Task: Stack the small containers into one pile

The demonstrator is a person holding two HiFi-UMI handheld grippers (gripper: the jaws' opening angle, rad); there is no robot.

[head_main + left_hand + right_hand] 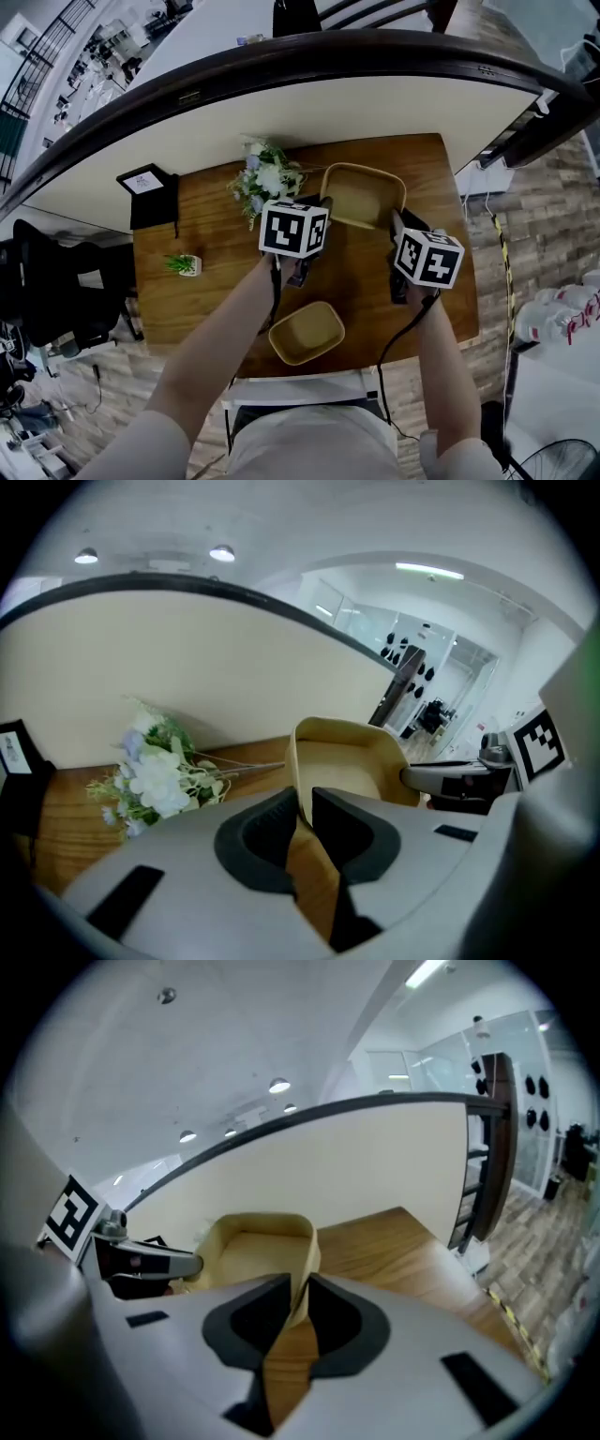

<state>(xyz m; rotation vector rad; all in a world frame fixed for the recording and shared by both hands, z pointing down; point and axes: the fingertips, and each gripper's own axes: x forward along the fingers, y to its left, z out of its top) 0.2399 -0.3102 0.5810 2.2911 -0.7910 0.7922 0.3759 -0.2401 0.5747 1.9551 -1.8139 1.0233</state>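
A larger tan container (361, 195) is at the back of the wooden table (216, 291), held from both sides. My left gripper (322, 202) is shut on its left rim; in the left gripper view the thin wall (302, 799) is pinched between the dark pads. My right gripper (396, 223) is shut on the right rim, and the wall (305, 1288) runs between its pads. A smaller tan container (307, 333) sits empty near the front edge, below both grippers. Whether the held container touches the table I cannot tell.
A bunch of white and blue flowers (267, 178) lies just left of the held container. A small potted plant (184, 265) and a black sign stand (148, 192) are on the table's left side. A curved cream wall (309, 108) rises right behind the table.
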